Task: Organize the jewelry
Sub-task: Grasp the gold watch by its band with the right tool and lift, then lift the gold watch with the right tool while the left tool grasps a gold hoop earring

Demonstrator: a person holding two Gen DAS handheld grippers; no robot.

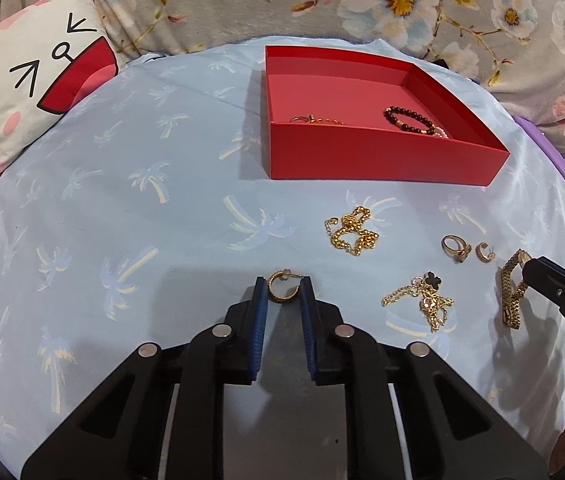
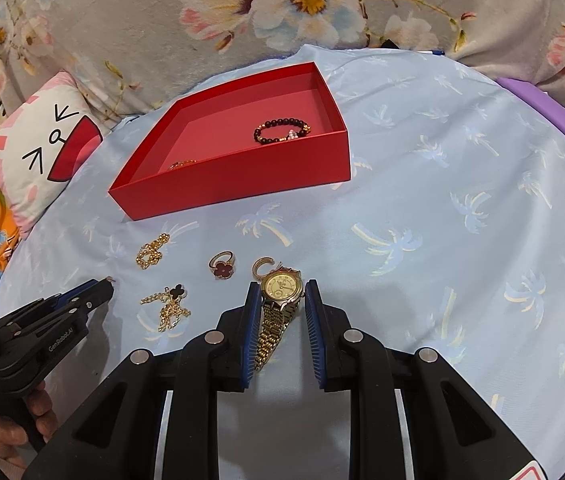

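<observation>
A red box [image 1: 382, 156] [image 2: 242, 184] sits on the blue cloth, holding a dark bead bracelet [image 1: 410, 120] [image 2: 280, 130] and a gold piece [image 1: 316, 120]. My left gripper [image 1: 282, 286] is open, its fingers either side of a gold hoop earring [image 1: 282, 290] lying on the cloth. My right gripper [image 2: 282, 292] is open around a gold watch [image 2: 280, 300] [image 1: 512, 292]; the watch touches the left finger. Loose on the cloth lie a gold chain [image 1: 354, 236] [image 2: 152, 250], a clover necklace [image 1: 422, 298] [image 2: 170, 304], a ring [image 1: 454, 248] [image 2: 222, 266] and a second hoop earring [image 1: 484, 251] [image 2: 262, 266].
A cartoon cushion [image 1: 30, 80] [image 2: 42, 148] lies at the left edge of the cloth. A floral blanket [image 1: 362, 0] rises behind the box. A purple edge [image 2: 550, 116] shows at the right.
</observation>
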